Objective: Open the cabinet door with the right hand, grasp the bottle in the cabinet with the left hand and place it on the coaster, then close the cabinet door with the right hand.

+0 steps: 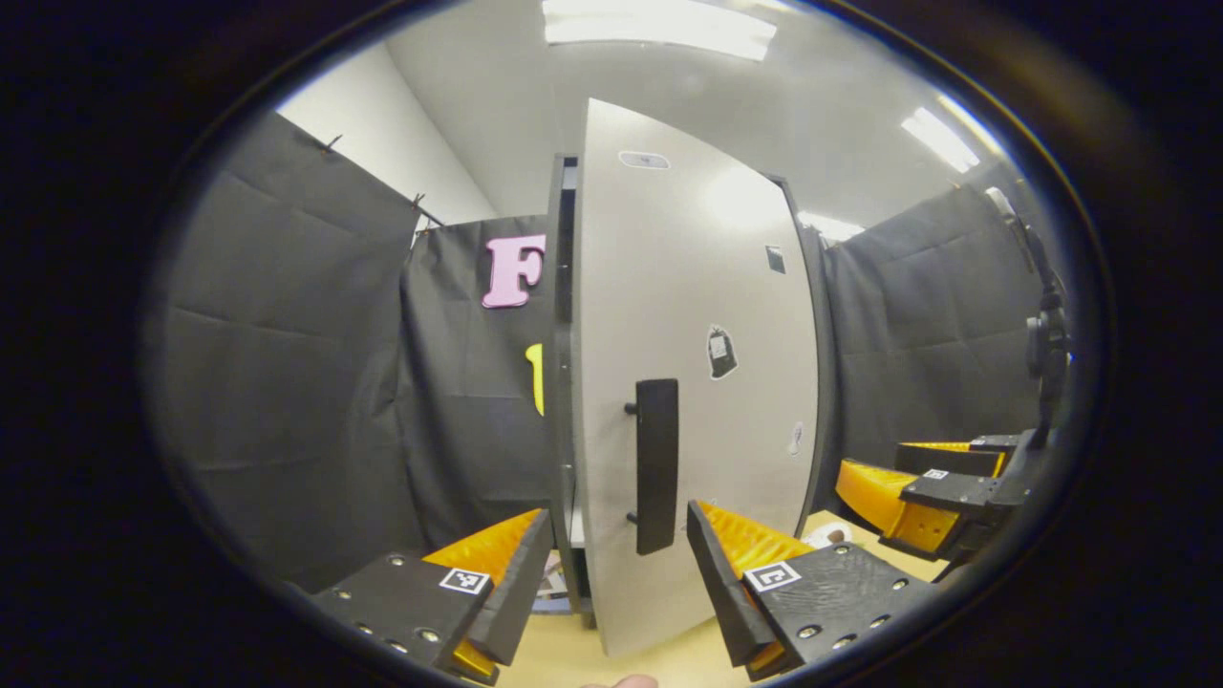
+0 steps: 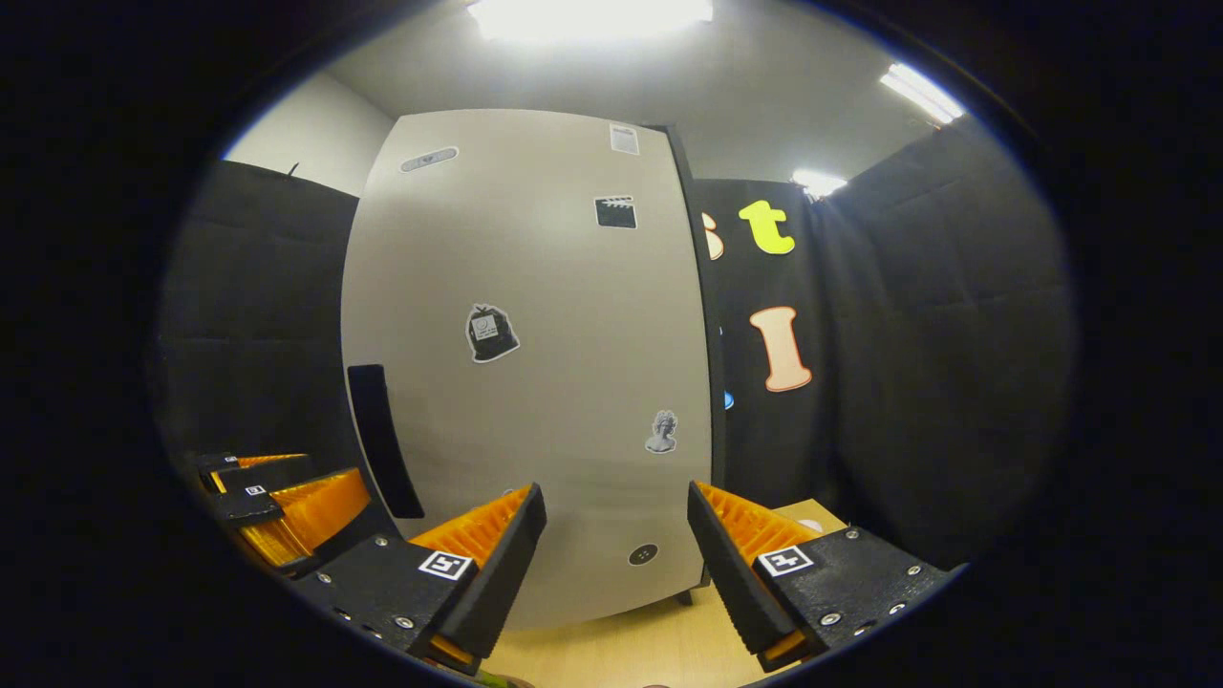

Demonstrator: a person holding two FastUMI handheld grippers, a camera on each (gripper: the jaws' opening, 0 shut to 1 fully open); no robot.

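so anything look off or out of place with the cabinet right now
Nothing damaged or spilled. The cabinet door stands slightly ajar, a dark gap along its handle edge. Both grippers, left and right, are open and hold nothing.

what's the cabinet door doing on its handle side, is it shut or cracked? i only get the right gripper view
Observer: Cracked. In the left gripper view the cabinet door stands slightly off the dark cabinet frame, with a narrow gap between them.
Operator: ok and where's the left gripper pointing
Observer: At the handle side of the door. The black handle appears between the open fingers of the left gripper, farther off and untouched.
Operator: can you tell what's inside
Observer: No. The gap is too narrow to make out the contents; only a thin pale strip shows low in it.
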